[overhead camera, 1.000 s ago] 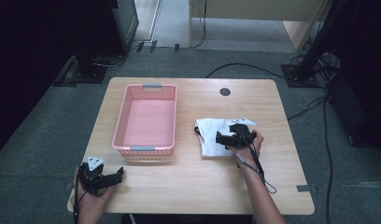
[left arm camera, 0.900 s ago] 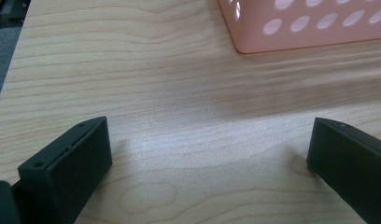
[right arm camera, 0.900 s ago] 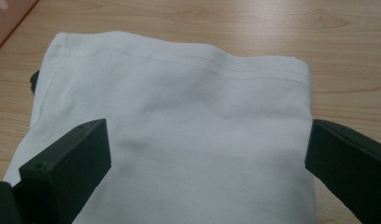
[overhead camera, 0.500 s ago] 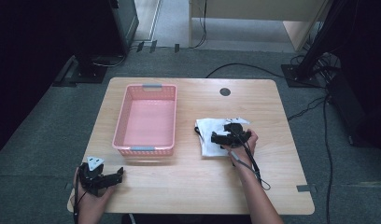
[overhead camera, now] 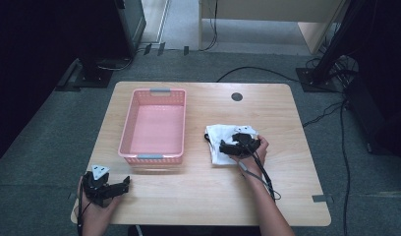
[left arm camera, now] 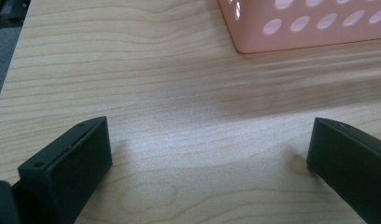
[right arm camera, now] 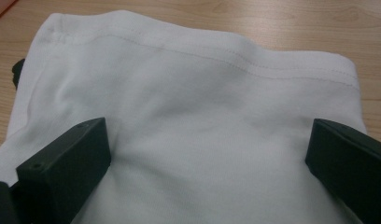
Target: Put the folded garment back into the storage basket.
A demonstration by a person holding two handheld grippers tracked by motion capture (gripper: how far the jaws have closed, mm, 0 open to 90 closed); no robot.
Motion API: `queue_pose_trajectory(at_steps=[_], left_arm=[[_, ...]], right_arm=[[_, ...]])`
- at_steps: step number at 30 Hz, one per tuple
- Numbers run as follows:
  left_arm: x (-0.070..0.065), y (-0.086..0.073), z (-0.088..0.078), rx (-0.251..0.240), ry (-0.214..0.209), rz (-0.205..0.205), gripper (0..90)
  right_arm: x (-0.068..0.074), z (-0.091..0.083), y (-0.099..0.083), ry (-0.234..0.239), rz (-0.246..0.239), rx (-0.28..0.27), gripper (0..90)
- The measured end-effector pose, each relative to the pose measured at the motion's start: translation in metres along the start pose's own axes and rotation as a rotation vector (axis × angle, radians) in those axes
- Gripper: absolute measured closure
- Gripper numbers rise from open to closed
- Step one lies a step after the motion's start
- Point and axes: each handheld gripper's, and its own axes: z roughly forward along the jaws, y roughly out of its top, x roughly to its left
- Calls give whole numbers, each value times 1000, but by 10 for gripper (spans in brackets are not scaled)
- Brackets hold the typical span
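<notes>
A folded white cloth point(overhead camera: 219, 140) lies on the wooden table point(overhead camera: 287, 118), right of centre. My right gripper point(overhead camera: 224, 146) hovers low over it, pointing left, open. In the right gripper view the white cloth point(right arm camera: 193, 126) with a stitched hem spans the space between the wide-apart jaws. A pink perforated basket point(overhead camera: 154, 125) stands left of the cloth, nothing in it. My left gripper point(overhead camera: 124, 185) rests open at the table's near left corner, pointing right. The basket's corner point(left arm camera: 300, 25) sits ahead of it in the left gripper view, with bare wood between the jaws.
A dark round cable hole point(overhead camera: 237, 96) sits near the table's far edge. A black cable point(overhead camera: 261, 169) trails from the right gripper along the forearm. Cables and stand bases lie on the grey floor behind the table.
My right gripper has moved left across the white cloth, toward its left side. The left gripper has stayed still.
</notes>
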Motion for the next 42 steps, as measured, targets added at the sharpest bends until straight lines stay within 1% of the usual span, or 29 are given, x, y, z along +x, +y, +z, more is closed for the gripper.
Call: queue_pose_trajectory(at_steps=[4,8,13,17,18,21,23,25,29,32,34,37,40,42], left_arm=[[0,0,0,0,0,0,0],[0,0,0,0,0,0,0],[0,0,0,0,0,0,0],[0,0,0,0,0,0,0],[0,0,0,0,0,0,0],[0,0,0,0,0,1,0],[0,0,0,0,0,1,0],[0,0,0,1,-1,3,0],[0,0,0,0,-2,3,0],[0,0,0,2,-3,5,0],[0,0,0,1,-3,5,0],[0,0,0,2,-3,5,0],[0,0,0,2,-3,5,0],[0,0,0,2,-3,5,0]], right_arm=[[-1,1,-2,3,-6,-18,0],[-1,1,-2,6,-7,-16,8],[0,-2,-4,9,-6,-26,78],[-1,-6,-6,44,-20,-52,260],[-1,-7,-7,45,-18,-61,304],[0,-8,-8,45,-14,-68,368],[1,-9,-9,55,-16,-70,408],[1,-9,-9,62,-17,-74,467],[1,-10,-10,95,-19,-78,587],[2,-11,-10,111,-12,-79,648],[1,-11,-11,120,-5,-80,668],[1,-11,-11,121,-7,-82,681],[3,-12,-11,111,-27,-90,697],[3,-12,-10,121,-23,-93,707]])
